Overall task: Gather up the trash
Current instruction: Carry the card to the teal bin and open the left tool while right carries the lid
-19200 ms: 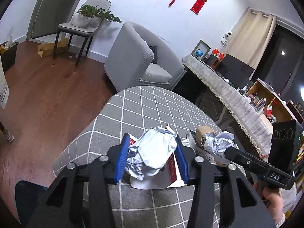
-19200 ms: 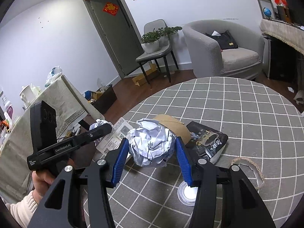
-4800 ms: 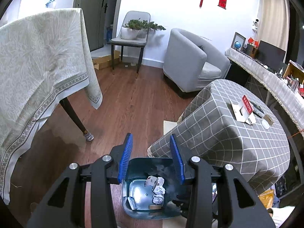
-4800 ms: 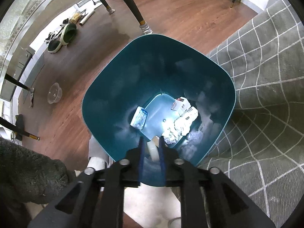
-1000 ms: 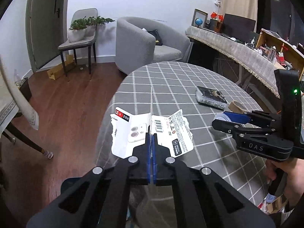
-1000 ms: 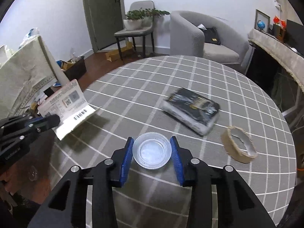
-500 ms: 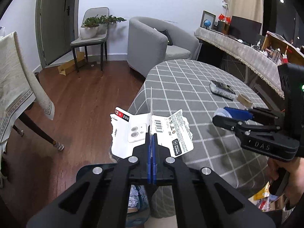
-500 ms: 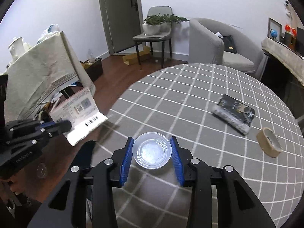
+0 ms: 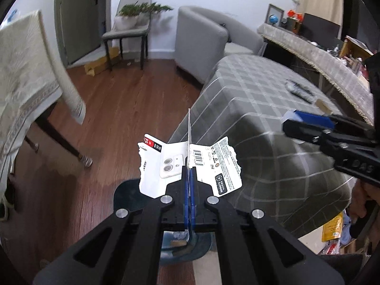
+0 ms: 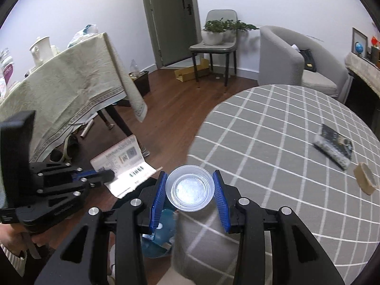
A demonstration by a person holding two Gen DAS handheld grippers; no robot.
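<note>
A: Left wrist view. The left gripper (image 9: pixel 189 166) has its blue fingers (image 9: pixel 185 190) pressed together on a torn white cardboard package with a barcode and a red-and-black label (image 9: pixel 190 163). The card stands on edge, its flaps splayed to both sides of the fingers.

B: Below it?

A: The rim of a dark teal plastic bin (image 9: pixel 123 190) on the brown wood floor (image 9: pixel 114 109), mostly hidden by the gripper body. To the right, a round surface under a grey checked cloth (image 9: pixel 256 99). The right gripper (image 9: pixel 308 128) enters from the right edge, seen side-on, above the cloth's drape.

B: Right wrist view?

A: The right gripper (image 10: pixel 189 188) pinches a small clear round plastic lid (image 10: pixel 190 190) between its blue fingers (image 10: pixel 158 197), which touch the rim on either side. The lid hangs just off the edge of the grey checked surface (image 10: pixel 273 142), with a bit of the teal bin (image 10: pixel 163 232) showing below the fingers.

B: Still on the surface?

A: A dark flat wrapped packet (image 10: pixel 333 146) and a roll of brown tape (image 10: pixel 365 178), near each other at the right side, well apart from the lid.

B: The left gripper here?

A: At lower left (image 10: pixel 106 173), holding the white package (image 10: pixel 125 168) above the floor; a hand (image 10: pixel 11 239) grips its handle.
</note>
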